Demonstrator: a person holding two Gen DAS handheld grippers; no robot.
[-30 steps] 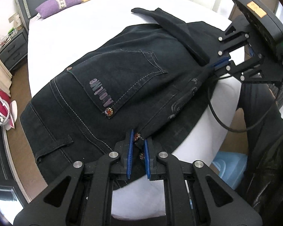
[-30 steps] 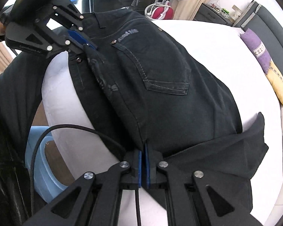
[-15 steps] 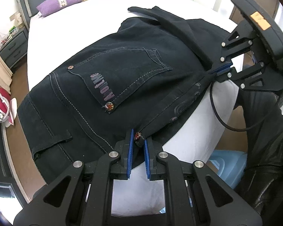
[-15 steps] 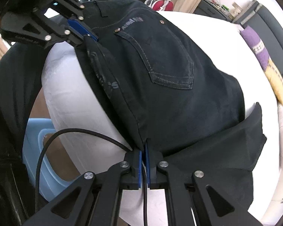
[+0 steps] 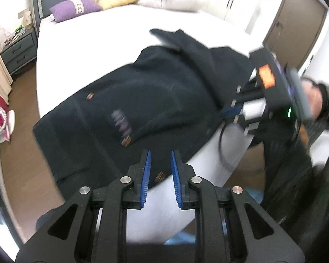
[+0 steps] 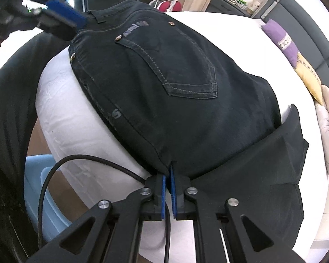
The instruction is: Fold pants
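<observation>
Black jeans (image 5: 142,100) lie back-pocket up on the white bed (image 5: 87,43), folded lengthwise, waistband hanging off the near corner. My left gripper (image 5: 160,160) is open over the waistband edge; the cloth lies between the blue pads without being pinched. In the right wrist view the jeans (image 6: 175,87) spread ahead, and my right gripper (image 6: 168,171) is shut on their folded edge near the crotch. The left gripper (image 6: 61,22) shows there, blurred, at the top left. The right gripper (image 5: 232,111) appears at the right of the left wrist view.
Purple (image 5: 76,7), yellow and white pillows lie at the headboard. A grey nightstand (image 5: 17,52) stands at the left. A light blue bin (image 6: 39,188) sits on the floor beside the bed corner. A black cable (image 6: 76,162) hangs from the right gripper.
My left gripper has opened and let go of the waistband, pulling back slightly. My right gripper keeps its hold on the folded edge. The jeans have settled flatter on the bed.
</observation>
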